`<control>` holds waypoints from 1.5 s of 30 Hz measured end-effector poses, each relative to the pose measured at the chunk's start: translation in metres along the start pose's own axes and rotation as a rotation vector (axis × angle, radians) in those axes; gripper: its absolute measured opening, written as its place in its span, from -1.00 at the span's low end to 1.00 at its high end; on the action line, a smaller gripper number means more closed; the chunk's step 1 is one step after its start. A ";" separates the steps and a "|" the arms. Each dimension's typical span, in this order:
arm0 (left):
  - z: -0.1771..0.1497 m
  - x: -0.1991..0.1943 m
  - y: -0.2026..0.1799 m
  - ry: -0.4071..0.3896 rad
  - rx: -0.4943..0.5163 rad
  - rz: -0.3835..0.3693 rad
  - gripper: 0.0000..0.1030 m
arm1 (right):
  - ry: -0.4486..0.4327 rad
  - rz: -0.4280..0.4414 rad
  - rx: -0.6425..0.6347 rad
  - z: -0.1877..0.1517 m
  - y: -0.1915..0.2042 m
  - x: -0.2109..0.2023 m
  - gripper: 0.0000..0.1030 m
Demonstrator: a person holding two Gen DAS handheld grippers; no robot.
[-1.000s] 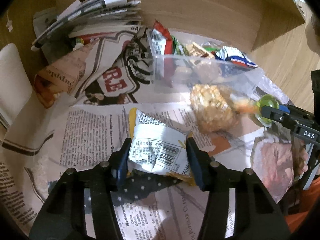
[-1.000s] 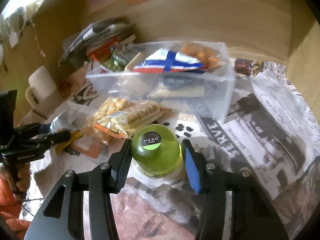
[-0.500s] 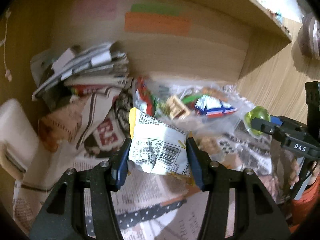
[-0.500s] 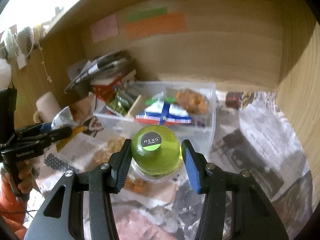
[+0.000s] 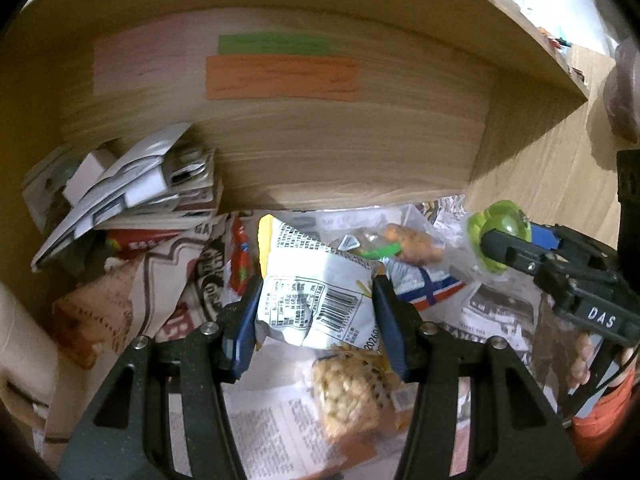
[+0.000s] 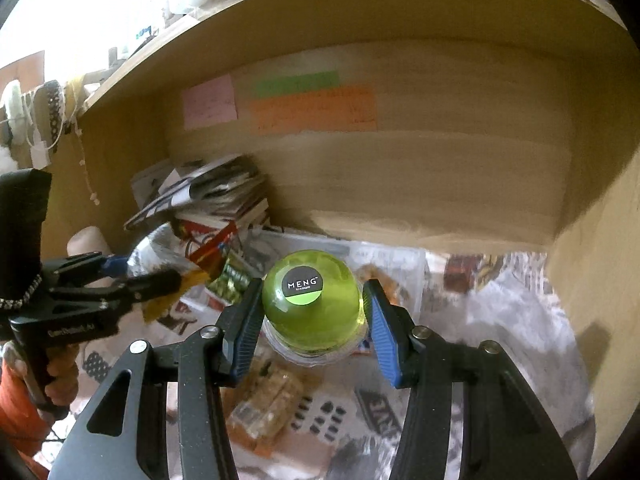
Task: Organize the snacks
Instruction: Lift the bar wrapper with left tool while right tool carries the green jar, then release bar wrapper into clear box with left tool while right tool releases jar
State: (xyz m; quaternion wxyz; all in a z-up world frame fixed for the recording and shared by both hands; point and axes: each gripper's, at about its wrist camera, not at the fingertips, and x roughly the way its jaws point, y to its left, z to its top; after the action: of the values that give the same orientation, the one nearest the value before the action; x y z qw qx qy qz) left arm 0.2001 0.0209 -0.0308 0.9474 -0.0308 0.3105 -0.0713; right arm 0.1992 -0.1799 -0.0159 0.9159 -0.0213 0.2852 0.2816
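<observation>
1. Left wrist view: the left hand-held gripper (image 5: 316, 312) is pinching a crinkled white snack packet (image 5: 310, 296) with a barcode, its blue pads pressed on both sides — the packet is held up off the newspaper-covered worktop (image 5: 260, 432). Beyond the packet lies a clear plastic box (image 5: 400, 240) holding snacks, one in a blue-and-red wrapper (image 5: 432, 284). A clear bag of puffed snacks (image 5: 348, 396) lies on the newspaper below. At right, the right hand-held gripper (image 5: 496, 236) clamps a green bottle (image 5: 500, 228).

2. Right wrist view: the right hand-held gripper (image 6: 312, 308) is closed around the green bottle (image 6: 312, 304), seen cap-on with a "MENG" label — it is held above the box. The left hand-held gripper (image 6: 160, 276) is at left with its packet. A stack of magazines (image 6: 212, 196) rests against the wooden back wall, where coloured notes (image 6: 312, 108) are stuck.
</observation>
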 end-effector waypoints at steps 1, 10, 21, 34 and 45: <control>0.004 0.004 -0.002 0.001 0.001 0.000 0.03 | 0.000 0.003 -0.002 0.003 0.000 0.003 -0.10; 0.026 0.036 -0.001 0.019 -0.011 0.022 0.04 | 0.032 0.020 -0.034 0.021 -0.001 0.037 -0.10; 0.036 0.076 0.017 0.068 -0.023 0.074 0.04 | 0.147 0.024 -0.052 0.027 -0.002 0.094 -0.09; 0.037 0.092 0.025 0.076 -0.050 0.084 0.35 | 0.204 0.030 -0.027 0.033 -0.004 0.108 0.04; 0.024 0.038 0.015 0.006 -0.021 0.040 0.52 | 0.131 0.013 -0.066 0.029 0.013 0.064 0.16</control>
State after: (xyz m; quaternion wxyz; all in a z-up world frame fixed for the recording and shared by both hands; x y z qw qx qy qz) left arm 0.2462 0.0301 -0.0352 0.9474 -0.0342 0.3145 -0.0494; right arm 0.2505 -0.1308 -0.0238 0.8922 -0.0678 0.3354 0.2948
